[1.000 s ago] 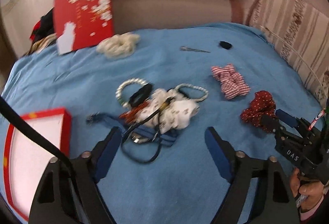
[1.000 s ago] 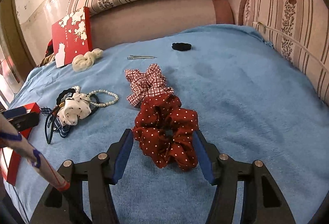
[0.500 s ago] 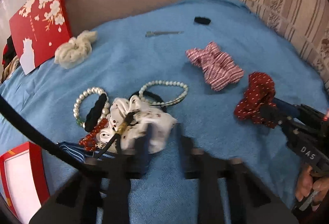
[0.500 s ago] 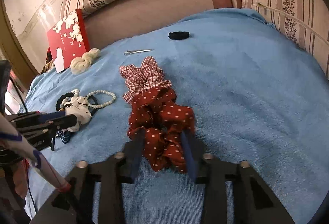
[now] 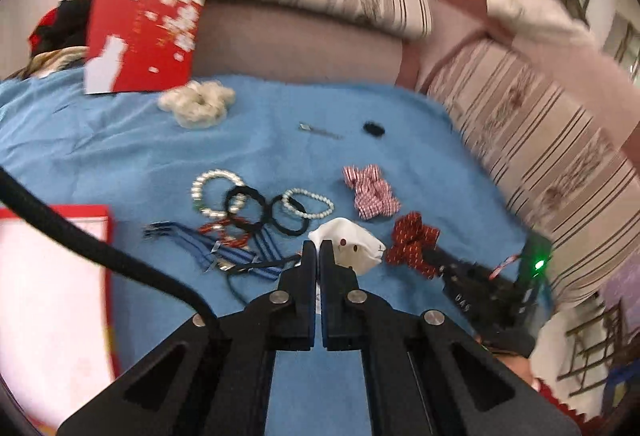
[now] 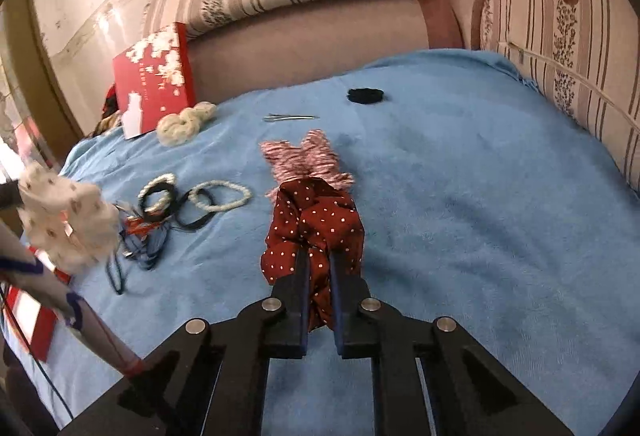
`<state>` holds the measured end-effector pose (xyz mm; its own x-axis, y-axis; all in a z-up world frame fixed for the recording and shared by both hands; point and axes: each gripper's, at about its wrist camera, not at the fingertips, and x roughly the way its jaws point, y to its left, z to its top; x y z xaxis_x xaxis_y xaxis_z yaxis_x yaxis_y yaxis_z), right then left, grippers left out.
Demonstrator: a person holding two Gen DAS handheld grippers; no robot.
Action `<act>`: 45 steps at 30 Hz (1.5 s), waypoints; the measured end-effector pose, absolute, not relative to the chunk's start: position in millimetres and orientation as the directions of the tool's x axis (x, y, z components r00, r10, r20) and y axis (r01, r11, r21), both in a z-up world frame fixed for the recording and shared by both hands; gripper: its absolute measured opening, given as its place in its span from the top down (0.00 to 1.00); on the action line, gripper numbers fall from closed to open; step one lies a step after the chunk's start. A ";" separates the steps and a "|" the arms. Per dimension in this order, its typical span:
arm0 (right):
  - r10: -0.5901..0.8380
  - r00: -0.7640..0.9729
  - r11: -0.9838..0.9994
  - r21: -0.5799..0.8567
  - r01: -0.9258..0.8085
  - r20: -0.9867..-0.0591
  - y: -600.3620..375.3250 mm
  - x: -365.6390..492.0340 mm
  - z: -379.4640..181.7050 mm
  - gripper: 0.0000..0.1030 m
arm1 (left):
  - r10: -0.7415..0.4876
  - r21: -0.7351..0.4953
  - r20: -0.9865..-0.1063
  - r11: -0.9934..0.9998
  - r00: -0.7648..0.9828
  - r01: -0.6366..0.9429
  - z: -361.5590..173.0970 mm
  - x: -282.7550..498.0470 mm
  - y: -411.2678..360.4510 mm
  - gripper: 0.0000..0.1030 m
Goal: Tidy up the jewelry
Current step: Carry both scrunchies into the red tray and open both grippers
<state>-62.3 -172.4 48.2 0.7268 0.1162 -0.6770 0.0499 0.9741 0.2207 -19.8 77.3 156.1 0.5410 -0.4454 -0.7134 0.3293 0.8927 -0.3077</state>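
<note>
Lifted since before: one white scrunchie (image 5: 352, 246) in clamped left claw (image 5: 318, 250); right claw (image 6: 319, 256) clamped on one red scrunchie (image 6: 316, 216).

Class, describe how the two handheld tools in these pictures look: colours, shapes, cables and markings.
Both tools, the left tool and the right tool, are black with angular linkages, silver rivets and blue-lined flat fingers. A thick black cable runs beside the left one. The right tool carries white lettering and a green light.

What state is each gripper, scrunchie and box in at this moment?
Left gripper: shut on the white scrunchie, lifted off the blanket.
Right gripper: shut on the red polka-dot scrunchie.
Checked scrunchie: loose on the blue blanket.
Cream scrunchie: loose by the upright red box lid.
Red box: open, inside bare as far as shown.
</note>
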 end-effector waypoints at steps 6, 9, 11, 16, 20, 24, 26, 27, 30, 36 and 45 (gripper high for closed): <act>0.228 0.730 0.948 0.319 -0.014 -0.644 -153.7 -92.8 79.9 0.91 | -0.347 -0.261 -0.662 0.938 0.664 0.229 194.3 -55.6 147.1 0.99; 0.266 0.725 0.946 0.316 -0.071 -0.635 -133.3 -96.3 100.7 0.91 | -0.298 -0.266 -0.652 0.951 0.697 0.158 196.5 -66.9 188.2 0.99; 0.292 0.719 0.943 0.314 -0.108 -0.630 -118.2 -95.7 111.8 0.91 | -0.264 -0.276 -0.660 0.956 0.704 0.099 190.9 -67.0 215.3 0.99; 0.376 0.675 0.924 0.315 -0.219 -0.634 -60.2 -82.2 131.3 0.91 | -0.166 -0.274 -0.682 0.961 0.713 -0.038 171.3 -61.4 279.1 0.99; 0.464 0.604 0.886 0.342 -0.313 -0.648 3.1 -60.2 135.1 0.91 | -0.137 -0.298 -0.707 0.948 0.694 -0.115 152.5 -46.2 326.6 0.99; 0.509 0.544 0.857 0.335 -0.390 -0.667 70.5 -30.7 132.0 0.91 | -0.114 -0.296 -0.739 0.940 0.664 -0.168 131.6 -17.0 364.2 0.99; 0.516 0.520 0.849 0.325 -0.416 -0.681 98.6 -17.7 125.9 0.91 | -0.090 -0.272 -0.753 0.945 0.651 -0.184 123.2 -4.6 375.2 0.99; 0.518 0.502 0.844 0.320 -0.430 -0.693 118.0 -7.8 120.4 0.91 | -0.078 -0.261 -0.763 0.946 0.642 -0.194 118.1 3.6 381.5 0.99; 0.484 0.489 0.852 0.265 -0.451 -0.726 152.0 10.1 106.1 0.91 | -0.047 -0.234 -0.789 0.945 0.613 -0.230 100.3 26.6 400.0 0.99; 0.389 0.462 0.879 0.171 -0.445 -0.797 188.8 42.8 65.2 0.91 | -0.017 -0.229 -0.810 0.929 0.586 -0.291 76.5 53.1 429.5 0.99; 0.345 0.469 0.893 0.130 -0.431 -0.813 190.7 51.6 56.4 0.72 | -0.007 -0.239 -0.801 0.921 0.599 -0.309 79.4 53.7 437.8 0.66</act>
<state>51.6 190.7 56.4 0.4687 0.3449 -0.8133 -0.4311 0.8929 0.1302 53.7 437.8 79.4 0.5990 -0.0072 -0.8007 -0.3087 0.9206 -0.2392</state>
